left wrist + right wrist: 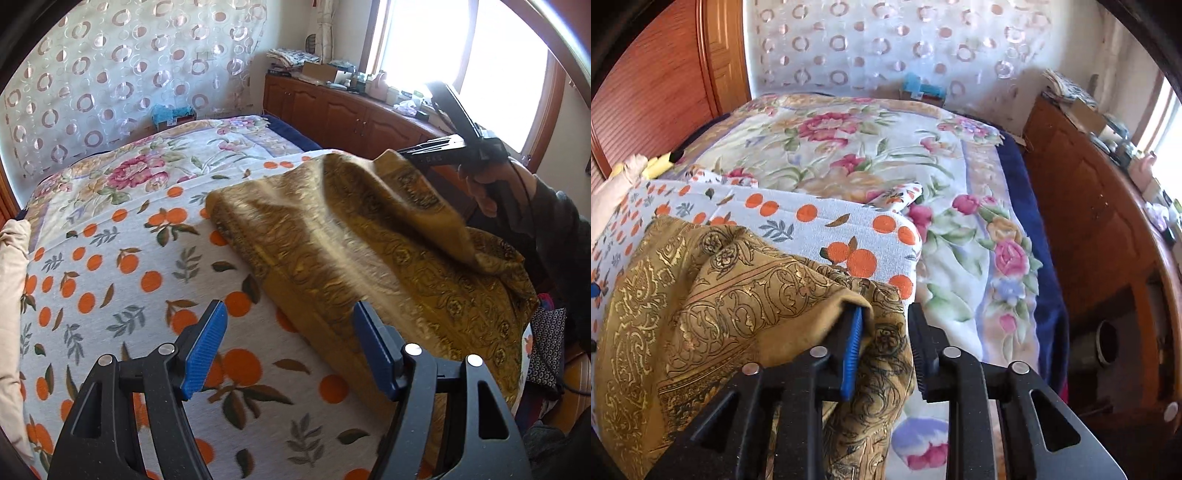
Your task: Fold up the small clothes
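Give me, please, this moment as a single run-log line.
left claw: open, empty | right claw: open, gold cloth draped over one finger | gold cloth: on orange-print blanket, corner raised

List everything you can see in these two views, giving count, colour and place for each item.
patterned cloth: one, gold-brown, on the near right of the bed, one corner lifted
fruit-print cover: one, white with orange fruit, under the cloth
floral quilt: one, cream with pink flowers, far half of the bed
curtain: one, white with circles, behind the bed
cabinet: one, brown wood, under the window, cluttered top
beige fabric: one, left edge of the bed
left gripper: one, black with blue pads, open over the cover
right gripper: one, black with blue pads, open, cloth draped over one finger
right hand: one, dark sleeve, holding the right gripper
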Motion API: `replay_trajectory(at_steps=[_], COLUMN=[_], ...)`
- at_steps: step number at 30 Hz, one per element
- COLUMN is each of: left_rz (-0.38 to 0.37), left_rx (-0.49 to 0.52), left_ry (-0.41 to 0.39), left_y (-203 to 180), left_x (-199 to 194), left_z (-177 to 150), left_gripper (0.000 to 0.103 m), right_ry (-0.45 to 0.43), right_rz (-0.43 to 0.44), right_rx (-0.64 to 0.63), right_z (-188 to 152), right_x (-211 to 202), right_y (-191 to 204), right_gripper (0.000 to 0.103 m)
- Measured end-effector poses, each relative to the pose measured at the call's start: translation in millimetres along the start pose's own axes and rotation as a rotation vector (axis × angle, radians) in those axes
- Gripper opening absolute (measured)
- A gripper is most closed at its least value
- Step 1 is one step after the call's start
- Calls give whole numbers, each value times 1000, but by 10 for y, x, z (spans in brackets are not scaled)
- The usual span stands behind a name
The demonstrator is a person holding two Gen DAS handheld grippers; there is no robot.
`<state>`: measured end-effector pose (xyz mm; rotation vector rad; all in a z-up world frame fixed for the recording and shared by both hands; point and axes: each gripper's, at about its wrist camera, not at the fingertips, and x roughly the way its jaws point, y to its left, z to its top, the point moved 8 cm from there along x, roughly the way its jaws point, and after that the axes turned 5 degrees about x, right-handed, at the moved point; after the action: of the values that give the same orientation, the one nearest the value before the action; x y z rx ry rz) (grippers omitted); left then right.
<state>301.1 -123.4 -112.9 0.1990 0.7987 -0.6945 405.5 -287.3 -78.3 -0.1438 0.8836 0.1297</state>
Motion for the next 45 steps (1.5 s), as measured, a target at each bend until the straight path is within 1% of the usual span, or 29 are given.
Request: replay_trajectory(at_steps=[1, 4, 7, 8, 10, 15, 17, 21, 25, 30, 36, 37, 38, 39, 42, 45], left_rz=[-3, -8, -4, 0, 3, -4, 3, 12, 25, 31, 34, 36, 37, 38, 39, 39], left_rx=[3, 15, 25, 26, 18, -7, -6, -1, 13, 19, 21, 22, 23, 23, 24, 23], left_ry=[-2, 7, 27, 35, 48, 67, 54, 55, 62, 65, 66, 67, 67, 67, 68, 67], left_y=[-30, -100, -134, -134, -129, -135, -139, -161, -199, -211, -204, -209, -199, -198, -196, -196], left_x=[4, 51, 132, 164, 217, 293, 302, 294, 310, 321, 329, 331, 332, 333, 333, 337], left_z=[8, 15, -13, -31, -59, -151, -162, -167, -174, -174, -160, -161, -156, -154, -154, -148], left_gripper=[71, 72, 71, 71, 71, 72, 74, 74, 76, 77, 77, 77, 77, 77, 77, 77], right_ry=[-11, -52, -93, -98, -86, -17, 14, 66, 79, 89, 103, 96, 86, 81, 53, -1], right_rz=[4, -9, 6, 22, 64, 153, 147, 121, 82, 141, 184, 188, 191, 194, 198, 139], right_rx=[5, 27, 51, 52, 40, 10, 3, 23, 43, 54, 17, 11, 1, -8, -13, -18], right_z=[26, -12, -94, -178, -276, -460, -521, -551, -488, -452, -461, -450, -433, -419, -373, -305], right_x=[-35, -223, -451, -529, -626, -556, -469, -292, -229, -227, -274, -295, -305, -326, -419, -486], right_y=[3, -152, -143, -101, 10, 366, 412, 348, 269, 336, 434, 419, 421, 421, 359, 244], right_gripper=[26, 27, 27, 27, 27, 27, 31, 31, 31, 31, 31, 28, 13, 6, 2, 1])
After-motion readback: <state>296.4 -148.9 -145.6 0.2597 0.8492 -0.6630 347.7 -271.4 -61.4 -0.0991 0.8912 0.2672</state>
